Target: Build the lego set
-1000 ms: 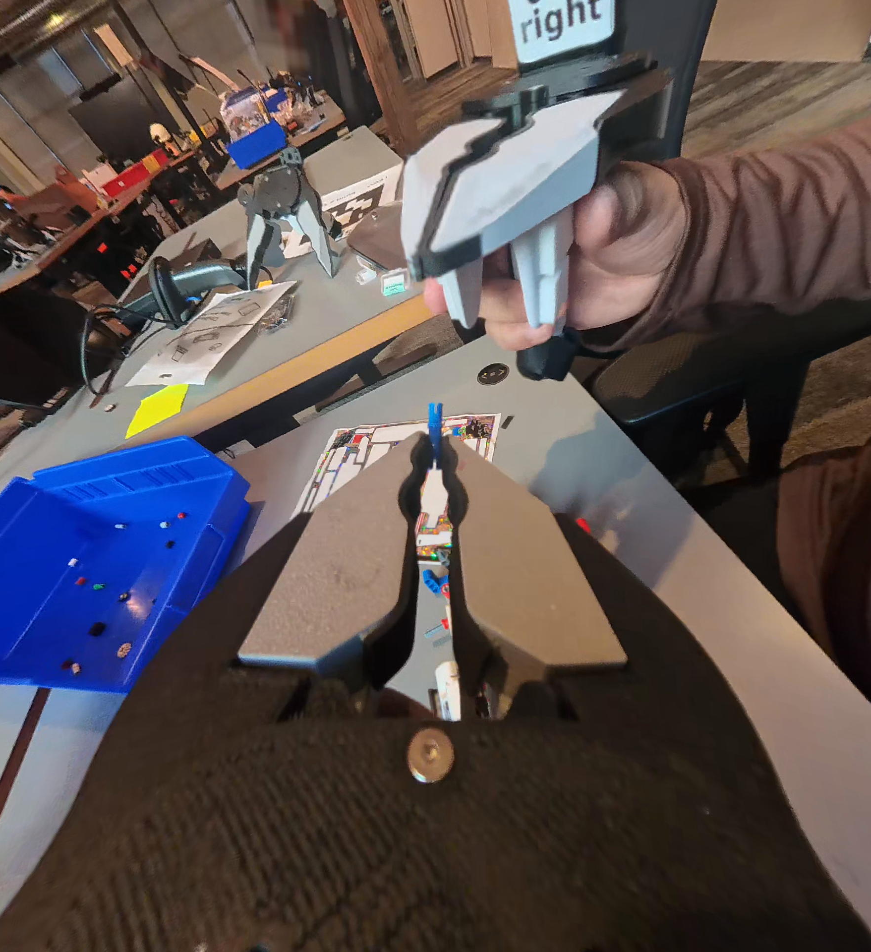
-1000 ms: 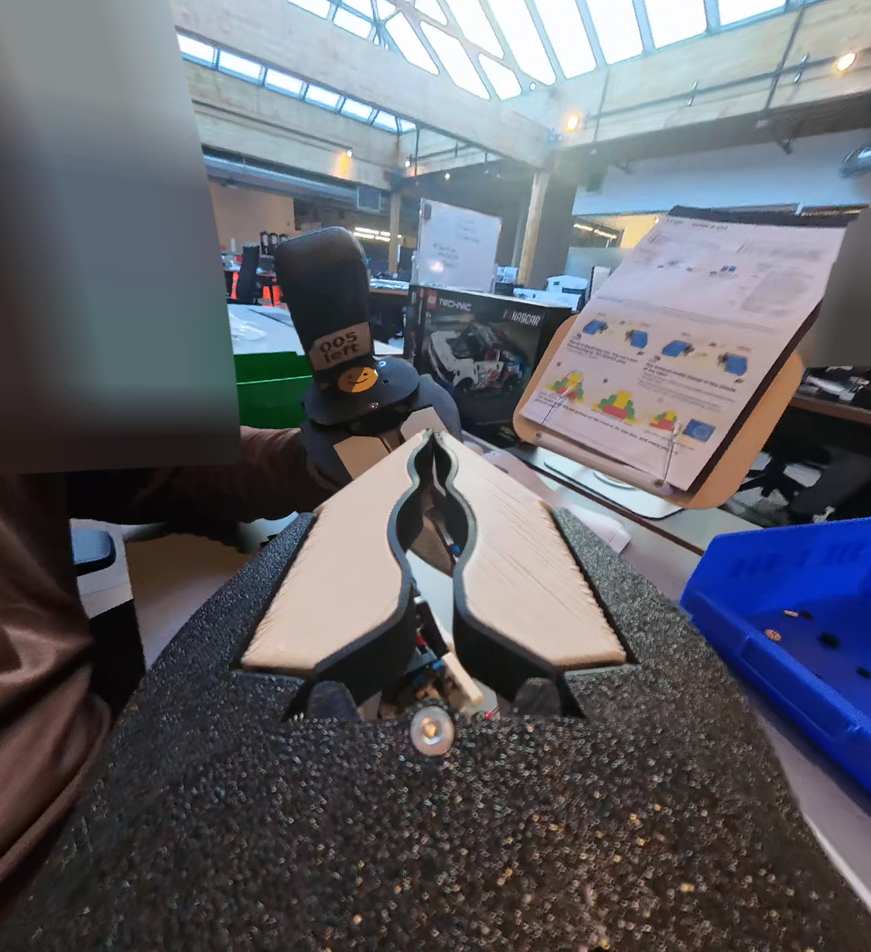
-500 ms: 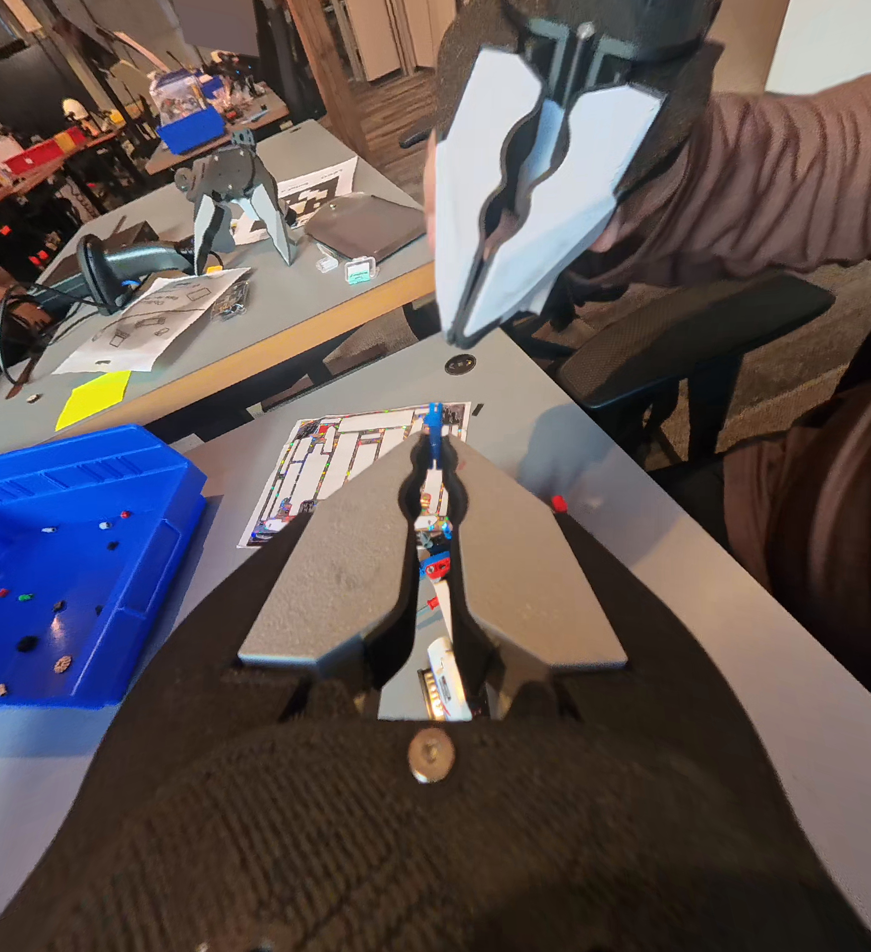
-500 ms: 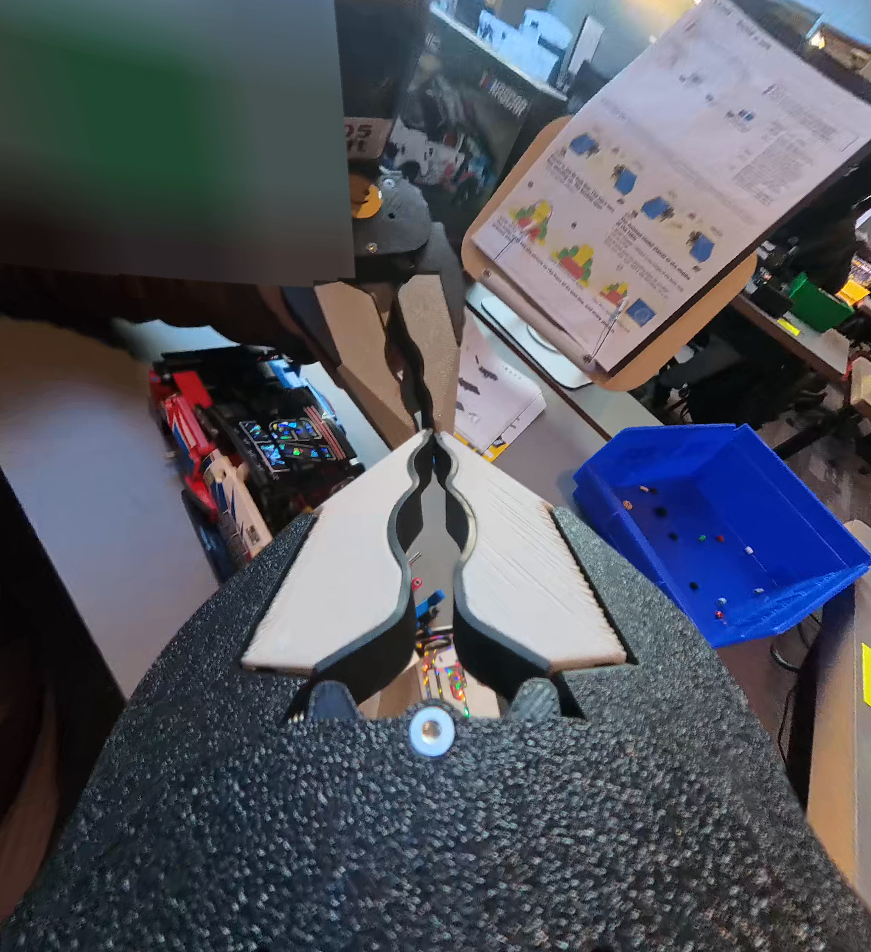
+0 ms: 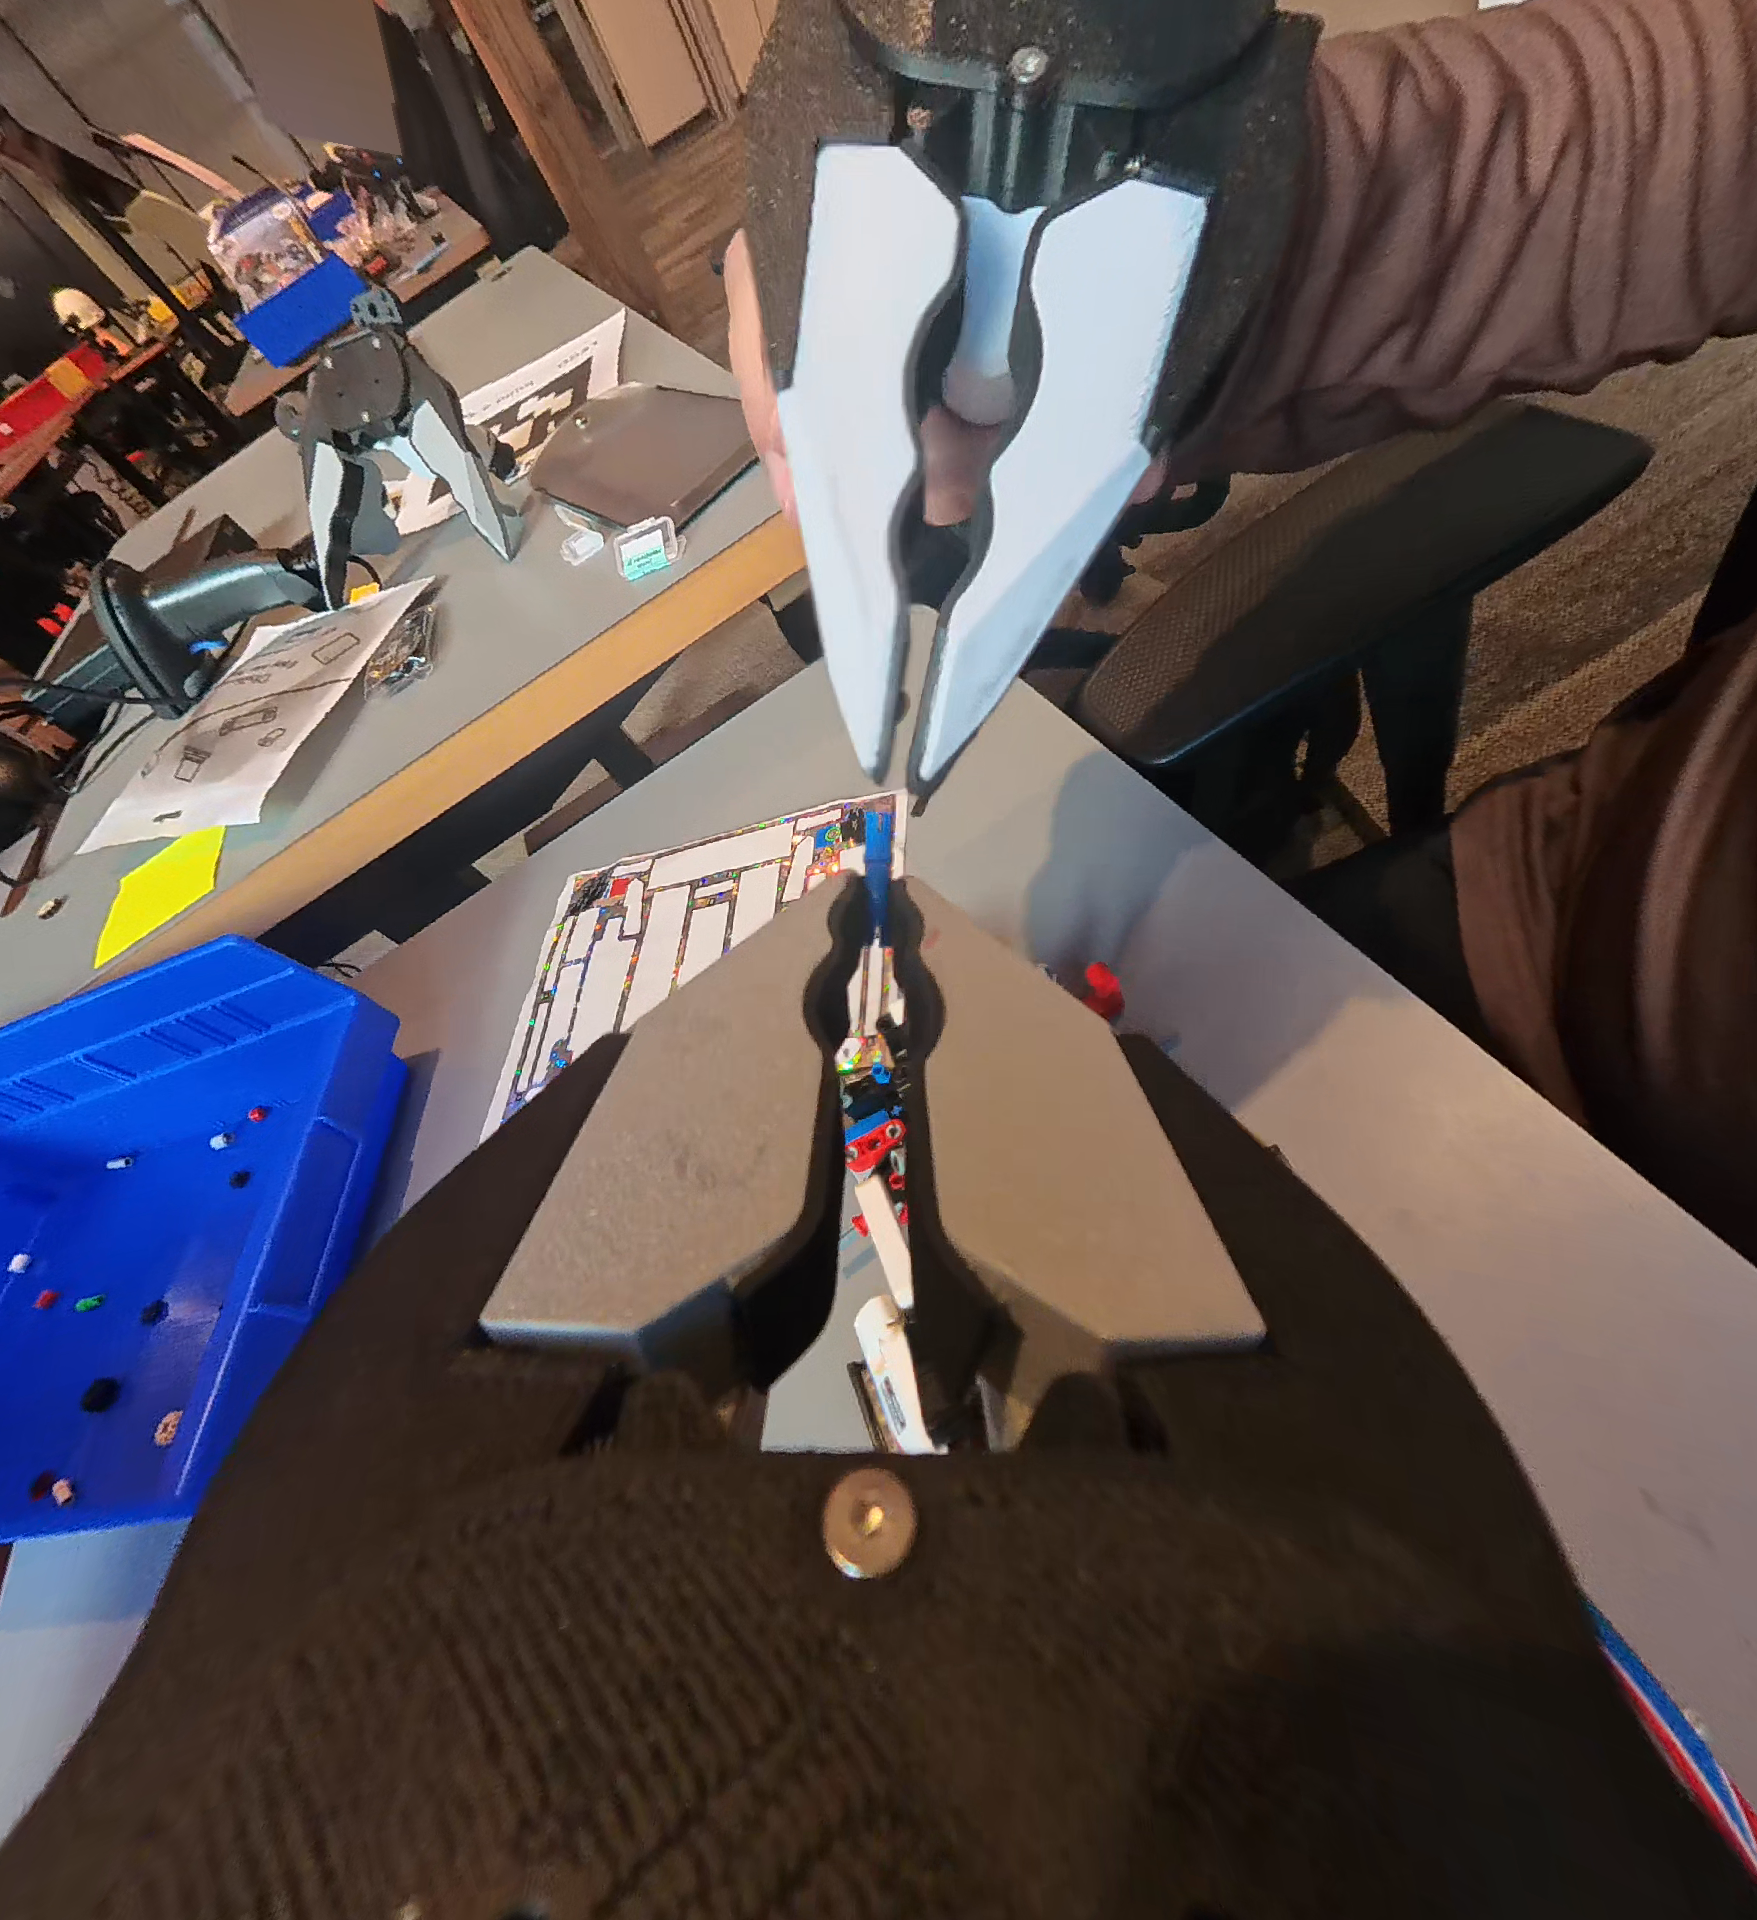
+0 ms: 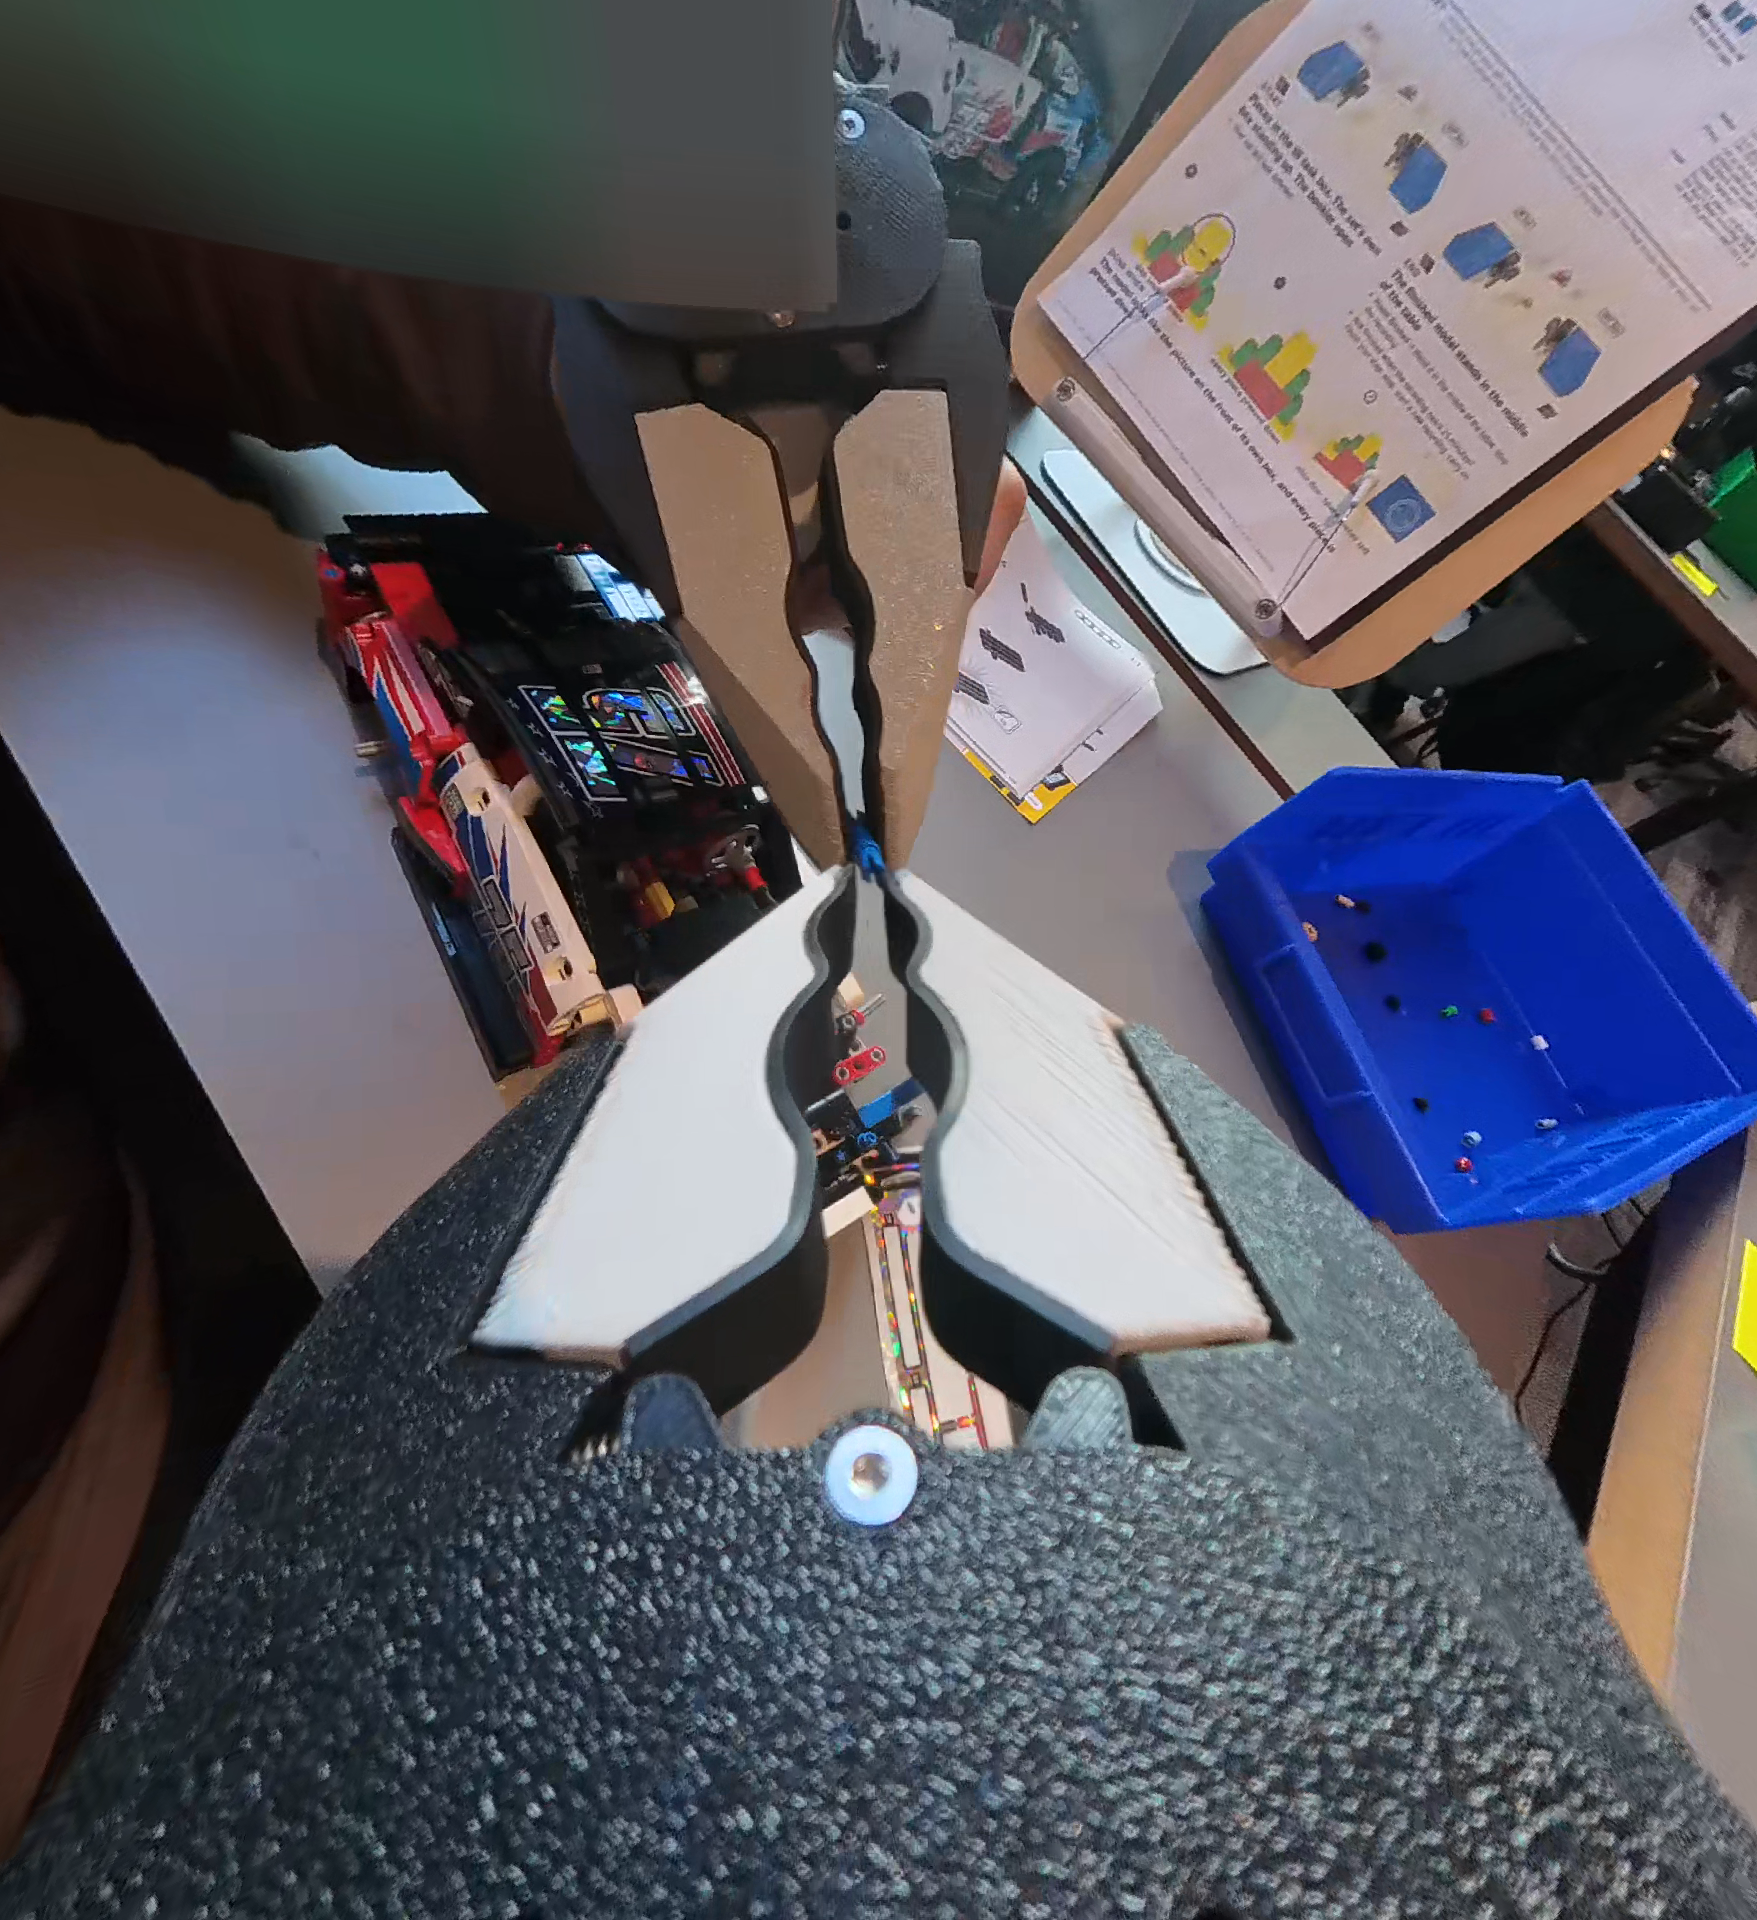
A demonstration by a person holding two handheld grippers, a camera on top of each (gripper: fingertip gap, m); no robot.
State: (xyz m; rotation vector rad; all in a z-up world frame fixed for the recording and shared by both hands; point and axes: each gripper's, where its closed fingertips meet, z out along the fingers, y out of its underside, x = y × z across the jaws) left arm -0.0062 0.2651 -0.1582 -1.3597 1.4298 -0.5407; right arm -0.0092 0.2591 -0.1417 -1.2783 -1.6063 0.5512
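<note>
My left gripper has dark grey fingers and is shut on a small blue pin that sticks out past its tips. It is held above the grey table. My right gripper, with white fingers, points down tip to tip at the pin, just short of it, with a narrow gap between its tips. In the right wrist view my right gripper faces the left gripper and the blue pin. The red, black and white lego car lies on the table to the left.
A blue bin with several small loose parts shows in both views. A sticker sheet lies under the grippers. A red piece, a booklet and an instruction board on a stand are nearby. An office chair stands beyond the table edge. Left and right tips are no more than a few centimetres apart.
My right gripper has swung down and come in until its tips face the blue pin. My left gripper has held the pin nearly still.
</note>
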